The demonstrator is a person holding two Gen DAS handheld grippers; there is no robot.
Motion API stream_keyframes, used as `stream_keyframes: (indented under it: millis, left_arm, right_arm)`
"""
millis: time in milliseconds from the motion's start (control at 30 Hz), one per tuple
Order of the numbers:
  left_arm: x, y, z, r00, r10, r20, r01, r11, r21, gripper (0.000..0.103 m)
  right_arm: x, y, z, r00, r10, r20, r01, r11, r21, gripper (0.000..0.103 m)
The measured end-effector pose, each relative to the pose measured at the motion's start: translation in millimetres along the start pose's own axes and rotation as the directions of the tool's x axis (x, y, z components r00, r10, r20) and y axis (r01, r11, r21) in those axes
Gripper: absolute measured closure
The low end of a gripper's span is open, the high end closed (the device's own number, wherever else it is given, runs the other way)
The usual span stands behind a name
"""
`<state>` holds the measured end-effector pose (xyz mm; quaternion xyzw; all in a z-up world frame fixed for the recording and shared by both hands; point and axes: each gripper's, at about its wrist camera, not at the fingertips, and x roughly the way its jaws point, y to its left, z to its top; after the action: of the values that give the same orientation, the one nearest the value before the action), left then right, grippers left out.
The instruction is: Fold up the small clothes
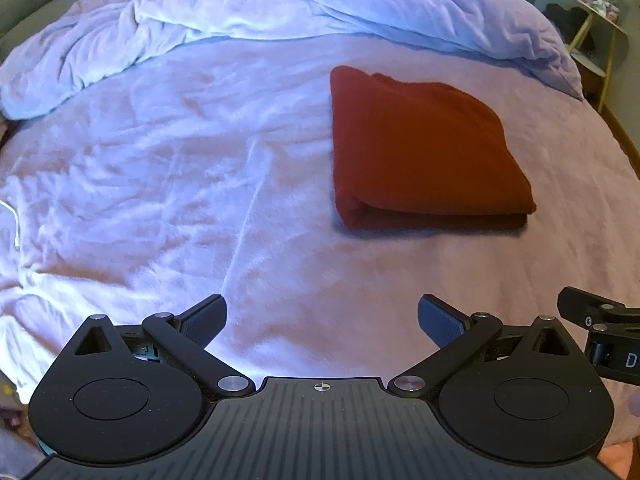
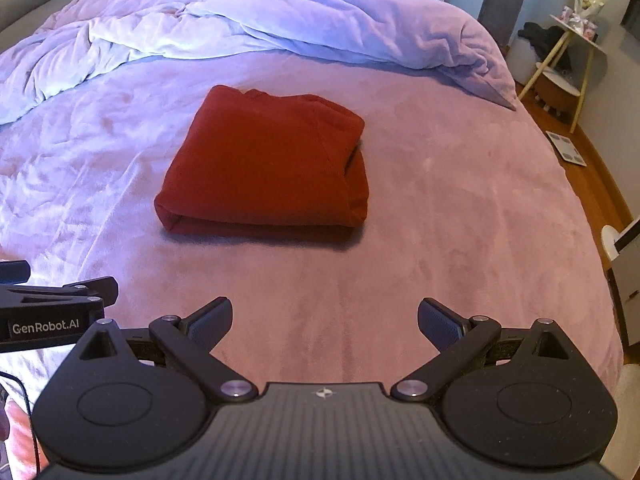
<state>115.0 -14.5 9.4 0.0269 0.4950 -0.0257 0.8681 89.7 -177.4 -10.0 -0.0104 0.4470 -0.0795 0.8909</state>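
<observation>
A dark red garment lies folded into a thick rectangle on the pink bed sheet. In the right wrist view the same red garment sits ahead and slightly left, its folded edge facing me. My left gripper is open, low over the near part of the bed, with nothing between its fingers; the garment is ahead to its right. My right gripper is also open and empty, well short of the garment. Part of the right gripper shows at the left view's right edge, and the left gripper at the right view's left edge.
A rumpled lilac duvet is bunched across the far half of the bed. To the right of the bed are a wooden floor, a small side table, and a bathroom scale. A white cable lies at the left.
</observation>
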Motion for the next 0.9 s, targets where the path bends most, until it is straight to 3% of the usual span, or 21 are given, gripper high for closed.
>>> stream_keyframes:
  millis: [900]
  left_arm:
    - [3.5,-8.3,-2.8,1.0,-0.016,-0.025,0.017,1.0,0.013,0.0]
  right_arm:
    - [4.1,-9.2,-1.1,1.0,0.01,-0.011,-0.01,0.999,0.034,0.004]
